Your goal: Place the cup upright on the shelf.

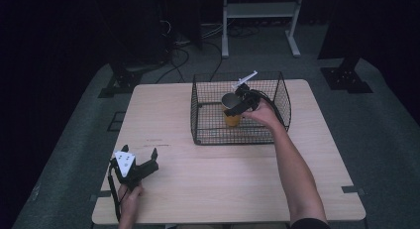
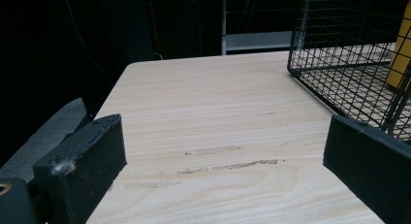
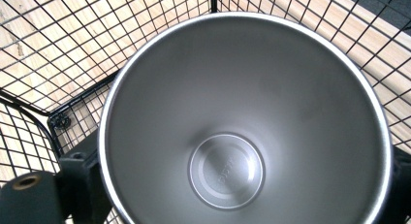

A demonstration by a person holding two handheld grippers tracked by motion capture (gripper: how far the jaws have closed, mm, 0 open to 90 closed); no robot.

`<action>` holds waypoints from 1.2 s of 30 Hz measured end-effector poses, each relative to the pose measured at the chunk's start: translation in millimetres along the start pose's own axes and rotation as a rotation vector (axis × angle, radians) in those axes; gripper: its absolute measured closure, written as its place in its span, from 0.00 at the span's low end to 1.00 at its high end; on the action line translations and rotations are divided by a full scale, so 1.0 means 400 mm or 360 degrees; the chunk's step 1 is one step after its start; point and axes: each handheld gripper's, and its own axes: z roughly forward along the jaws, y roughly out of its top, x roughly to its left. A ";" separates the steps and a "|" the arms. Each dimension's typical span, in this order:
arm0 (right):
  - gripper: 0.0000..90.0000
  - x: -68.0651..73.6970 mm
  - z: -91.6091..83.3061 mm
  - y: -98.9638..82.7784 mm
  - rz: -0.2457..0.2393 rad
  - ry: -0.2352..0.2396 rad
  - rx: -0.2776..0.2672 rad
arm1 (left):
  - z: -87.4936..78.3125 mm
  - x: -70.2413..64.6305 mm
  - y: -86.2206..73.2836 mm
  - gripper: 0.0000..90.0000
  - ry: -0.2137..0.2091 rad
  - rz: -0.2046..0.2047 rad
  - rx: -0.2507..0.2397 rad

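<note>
My right tool [image 1: 241,106] is squeezing the yellow cup [image 1: 231,118], one jaw on each side of it near the rim. The cup is standing up straight inside the black wire basket [image 1: 205,132]. Looking down from my right tool, I am seeing the cup's shiny silver inside [image 3: 242,122] and the basket wires around it. My left tool [image 1: 146,160] is resting low on the wooden surface [image 1: 223,179], near the front left corner, well apart from the basket. Its jaws are standing wide apart, holding nothing.
</note>
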 end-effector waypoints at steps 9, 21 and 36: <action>0.03 0.002 -0.020 0.007 0.0025 -0.0012 -0.0052 | 0.000 -0.001 0.000 0.01 0.0001 0.0004 0.0002; 0.02 -0.003 -0.061 0.015 0.0065 0.0013 -0.0168 | 0.002 -0.003 0.000 0.01 0.0007 0.0010 0.0004; 0.02 -0.019 -0.158 0.010 0.0083 0.0022 -0.0290 | 0.004 -0.003 0.000 0.01 0.0011 0.0010 0.0007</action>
